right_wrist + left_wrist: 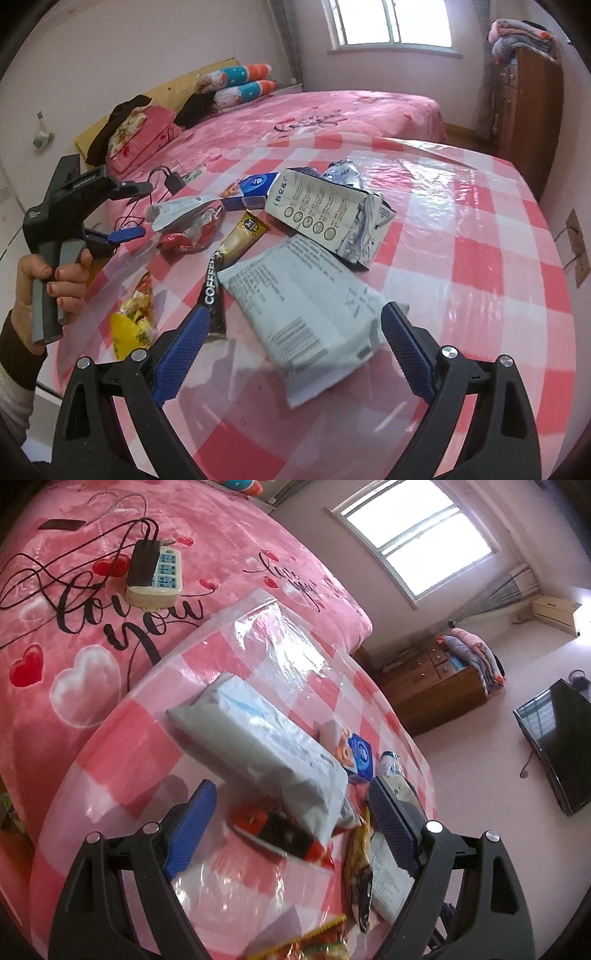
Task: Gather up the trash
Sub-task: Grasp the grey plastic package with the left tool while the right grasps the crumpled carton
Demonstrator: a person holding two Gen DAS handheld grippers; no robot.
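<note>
We hold our right gripper (295, 354) low over the round table with the pink-and-white checked plastic cloth (480, 258), jaws spread wide, the grey-white printed plastic pouch (306, 314) lying flat between the blue pads (181, 358), neither one touching it. Beyond it lie a torn white printed carton (332, 214), a gold-and-black coffee stick sachet (229, 254), a red crumpled wrapper (188, 236) and a yellow snack bag (133, 317). Our left gripper (291, 812) hovers over the same litter, jaws also spread, nothing pinched; we see it at the table's left edge in the right wrist view.
</note>
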